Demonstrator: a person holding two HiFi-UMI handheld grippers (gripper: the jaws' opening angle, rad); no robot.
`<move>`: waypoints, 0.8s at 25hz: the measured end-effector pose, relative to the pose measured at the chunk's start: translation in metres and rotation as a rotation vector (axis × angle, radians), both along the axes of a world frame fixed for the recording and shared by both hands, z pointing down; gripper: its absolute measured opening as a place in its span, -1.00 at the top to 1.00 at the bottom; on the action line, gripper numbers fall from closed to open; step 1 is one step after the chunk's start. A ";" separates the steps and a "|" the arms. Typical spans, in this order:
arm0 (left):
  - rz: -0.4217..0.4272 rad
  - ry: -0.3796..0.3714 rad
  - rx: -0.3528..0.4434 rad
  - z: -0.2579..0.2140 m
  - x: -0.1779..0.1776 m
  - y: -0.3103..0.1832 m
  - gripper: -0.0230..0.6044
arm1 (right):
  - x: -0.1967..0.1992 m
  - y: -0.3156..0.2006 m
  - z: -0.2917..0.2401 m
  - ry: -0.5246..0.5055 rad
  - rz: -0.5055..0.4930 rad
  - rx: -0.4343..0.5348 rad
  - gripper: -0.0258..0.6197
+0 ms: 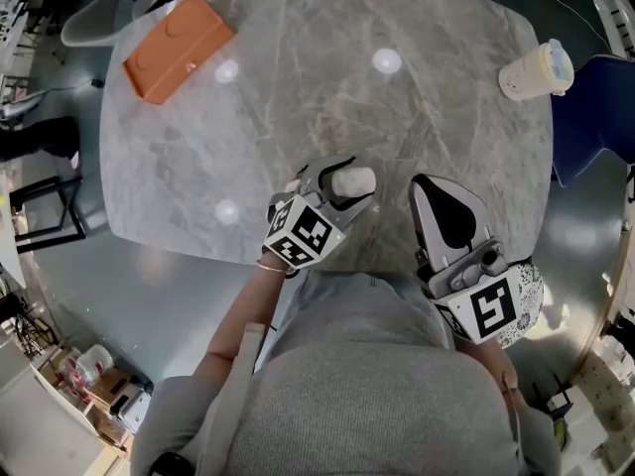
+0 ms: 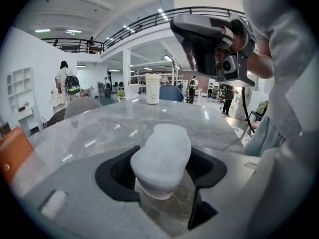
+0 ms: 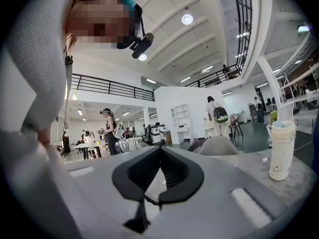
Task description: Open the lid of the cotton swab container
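My left gripper (image 1: pixel 344 188) pinches the cotton swab container (image 2: pixel 162 158), lid apparently still on. Right gripper (image 3: pixel 158 158) is pressed together, empty, near its right. Next I'd spread it and grab the lid.

Quantity: one table (image 1: pixel 327 97), one box (image 1: pixel 177 48) at 10 o'clock, one cup (image 1: pixel 536 70) at 2 o'clock, one container (image 1: pixel 352 180) at 6 o'clock.

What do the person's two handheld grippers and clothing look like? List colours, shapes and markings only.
The left gripper and the right gripper both have pale grey shells with black ridged jaw pads. Each carries a marker cube at its rear, white with black square patterns. No cables show on either. The person wears a grey knit top with long sleeves.
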State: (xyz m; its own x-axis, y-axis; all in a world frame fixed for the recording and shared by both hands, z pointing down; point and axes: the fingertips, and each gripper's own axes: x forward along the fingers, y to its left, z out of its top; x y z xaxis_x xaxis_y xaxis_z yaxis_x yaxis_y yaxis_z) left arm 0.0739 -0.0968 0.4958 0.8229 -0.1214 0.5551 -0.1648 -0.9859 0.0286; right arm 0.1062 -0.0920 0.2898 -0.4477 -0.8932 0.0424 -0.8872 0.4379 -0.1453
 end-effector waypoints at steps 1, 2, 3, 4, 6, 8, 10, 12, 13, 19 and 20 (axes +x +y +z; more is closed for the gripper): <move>0.003 0.002 0.000 0.000 0.001 0.000 0.04 | 0.000 0.000 0.000 0.000 0.002 -0.001 0.92; 0.005 0.004 -0.001 0.000 0.001 0.001 0.04 | 0.000 0.000 0.000 0.001 0.003 -0.001 0.92; 0.008 0.005 -0.002 0.001 0.001 0.001 0.04 | 0.000 0.000 0.000 0.001 0.005 -0.001 0.92; 0.010 0.005 -0.004 0.001 0.001 0.001 0.04 | 0.000 0.000 0.000 0.001 0.007 0.000 0.92; 0.013 0.007 -0.007 0.002 0.001 0.000 0.04 | 0.000 0.000 0.000 0.002 0.010 -0.001 0.92; 0.018 0.010 -0.007 0.003 0.002 0.000 0.04 | 0.000 0.000 0.000 0.002 0.013 -0.003 0.92; 0.025 0.015 -0.008 0.003 0.004 0.000 0.04 | 0.000 0.000 0.000 0.002 0.016 -0.003 0.92; 0.029 0.021 -0.011 0.004 0.005 0.000 0.04 | 0.000 0.000 0.000 0.002 0.019 -0.004 0.92; 0.030 0.024 -0.012 0.005 0.005 0.000 0.04 | 0.000 -0.001 0.000 0.002 0.020 -0.004 0.92; 0.038 0.042 -0.019 0.007 0.008 0.001 0.04 | 0.000 -0.001 -0.001 -0.001 0.029 -0.004 0.92; 0.039 0.046 -0.021 0.007 0.009 0.001 0.04 | 0.001 -0.001 -0.001 -0.001 0.032 -0.004 0.92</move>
